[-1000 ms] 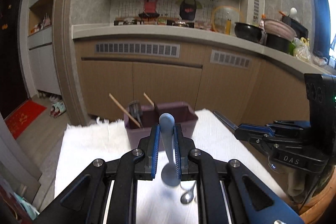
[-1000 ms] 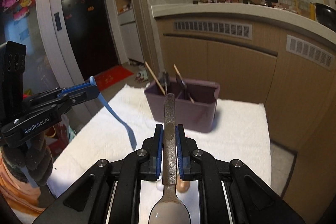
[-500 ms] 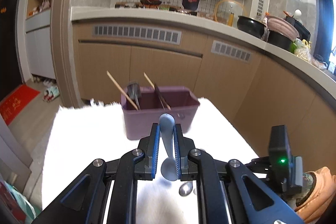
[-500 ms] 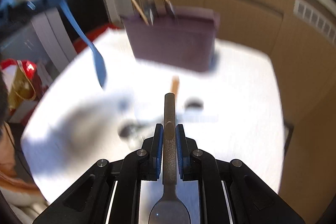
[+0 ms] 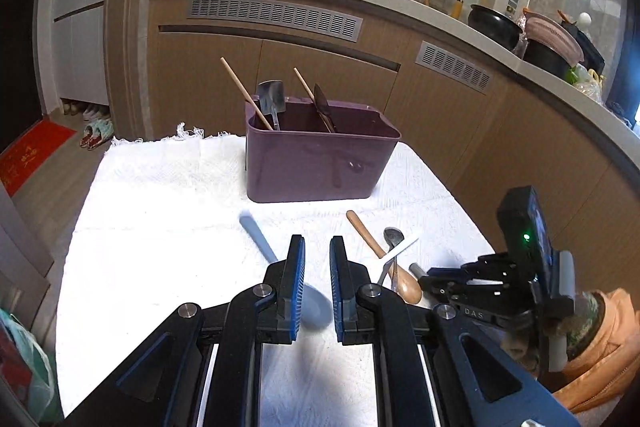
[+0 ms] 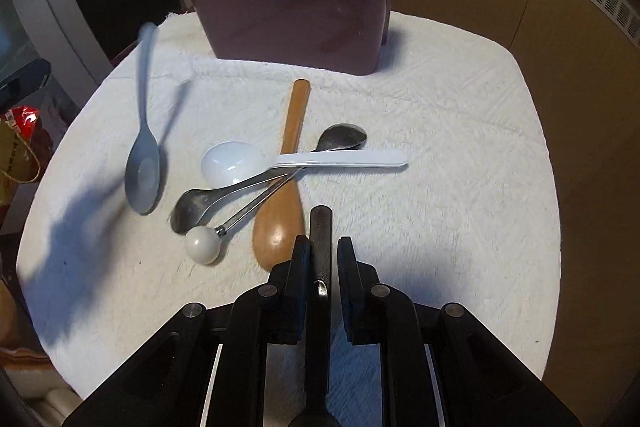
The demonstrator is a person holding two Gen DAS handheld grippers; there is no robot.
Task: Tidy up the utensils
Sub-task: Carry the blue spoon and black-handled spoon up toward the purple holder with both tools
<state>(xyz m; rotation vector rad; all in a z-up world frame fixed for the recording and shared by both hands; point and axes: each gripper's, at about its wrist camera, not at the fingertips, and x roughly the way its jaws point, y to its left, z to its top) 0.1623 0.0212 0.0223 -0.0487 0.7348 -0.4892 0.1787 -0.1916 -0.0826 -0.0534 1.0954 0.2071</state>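
A purple utensil bin (image 5: 316, 163) stands at the back of the white towel (image 5: 160, 227) and holds chopsticks, a small shovel spoon and a dark utensil; it also shows in the right wrist view (image 6: 296, 11). My left gripper (image 5: 317, 259) is open, with the blue-grey spoon (image 5: 280, 271) loose below it; that spoon looks blurred in the right wrist view (image 6: 143, 147). My right gripper (image 6: 322, 259) is open, with a dark spoon handle (image 6: 320, 247) loose between its jaws. A wooden spoon (image 6: 286, 187), a white plastic spoon (image 6: 280, 161) and metal spoons (image 6: 224, 195) lie in a pile.
Kitchen cabinets and a counter with pots (image 5: 496, 27) run behind and to the right. The towel's edges drop off on all sides. The right gripper body (image 5: 520, 275) is at the towel's right edge. A red bag (image 6: 20, 131) sits off the left side.
Both grippers have opened and let go of their spoons. The blue-grey spoon has dropped from the left gripper toward the towel. The right gripper has tilted down over the spoon pile.
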